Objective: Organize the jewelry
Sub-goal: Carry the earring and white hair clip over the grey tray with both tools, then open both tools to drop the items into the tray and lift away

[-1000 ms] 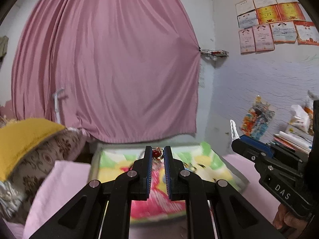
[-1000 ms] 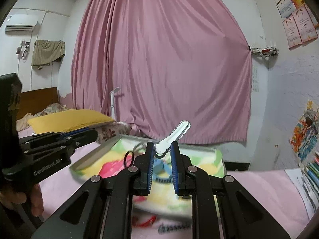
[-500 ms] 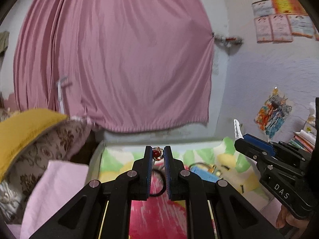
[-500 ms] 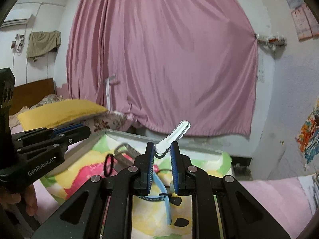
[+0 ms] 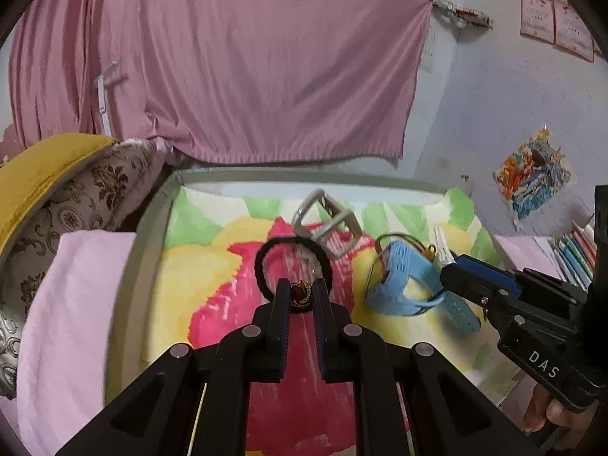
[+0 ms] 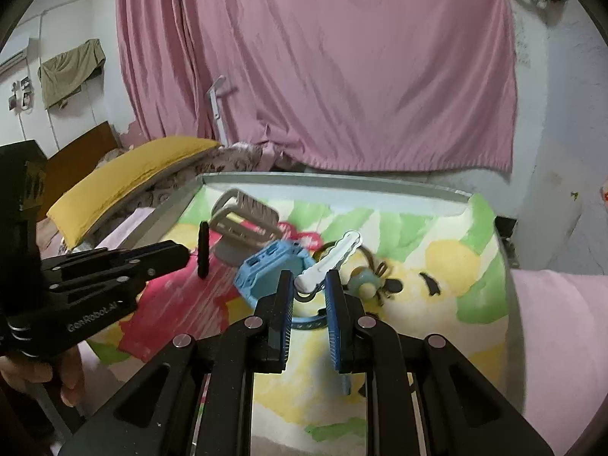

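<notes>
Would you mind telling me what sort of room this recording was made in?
Most likely a bedroom in a home: a yellow pillow lies on patterned bedding beside the tray, a wooden headboard stands behind it, and a pink curtain covers the far wall.

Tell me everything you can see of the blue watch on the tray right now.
The blue watch looks like a child's plastic or rubber one: light blue, with a boxy ridged case and a perforated strap curling off behind it. It lies tilted on the tray's colourful liner, right of the black hair tie, with thin wire hoops beside it. No claw holds it; the right claw, carrying a white clip, is just in front.
</notes>
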Motion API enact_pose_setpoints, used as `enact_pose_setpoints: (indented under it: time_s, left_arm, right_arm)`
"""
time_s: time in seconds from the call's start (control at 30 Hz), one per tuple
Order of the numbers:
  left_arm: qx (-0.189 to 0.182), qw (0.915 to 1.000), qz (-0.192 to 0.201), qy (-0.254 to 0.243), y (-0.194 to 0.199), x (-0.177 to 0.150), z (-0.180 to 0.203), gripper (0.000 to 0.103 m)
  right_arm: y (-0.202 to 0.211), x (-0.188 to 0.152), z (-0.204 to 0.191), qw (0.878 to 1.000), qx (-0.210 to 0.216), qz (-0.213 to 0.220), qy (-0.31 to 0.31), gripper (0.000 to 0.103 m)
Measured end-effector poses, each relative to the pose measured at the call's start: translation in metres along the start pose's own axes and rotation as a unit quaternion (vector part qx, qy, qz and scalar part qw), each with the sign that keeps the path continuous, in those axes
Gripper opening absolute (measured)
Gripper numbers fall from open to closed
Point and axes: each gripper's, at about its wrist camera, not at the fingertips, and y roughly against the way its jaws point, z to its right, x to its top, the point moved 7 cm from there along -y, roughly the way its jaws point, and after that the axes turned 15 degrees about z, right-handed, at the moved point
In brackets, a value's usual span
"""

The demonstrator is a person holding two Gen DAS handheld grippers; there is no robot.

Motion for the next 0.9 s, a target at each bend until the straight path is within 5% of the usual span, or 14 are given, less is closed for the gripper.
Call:
enact_pose_setpoints:
  time_s: [0.53,0.73,0.9]
  left_arm:
    - [-0.013,0.9992,-0.036,0.011,-0.004,-0.013,0.002,0.013]
    - [-0.021,0.9990,0.002,0.039,0.019,-0.005,-0.001,0.053]
    - [-0.022,0.9970,0.060,0.044,0.050,0.006,0.000,0.071]
  right_arm:
    - [-0.002,-0.008,-0.005,1.000,0.004,-0.016,-0.002,0.017]
    - [0.024,0.004,-0.004,1.000,-0.010,0.020,-0.001,0.033]
    - [0.059,0.014,-0.005,0.997,-0.025,0.070,-0.007,0.054]
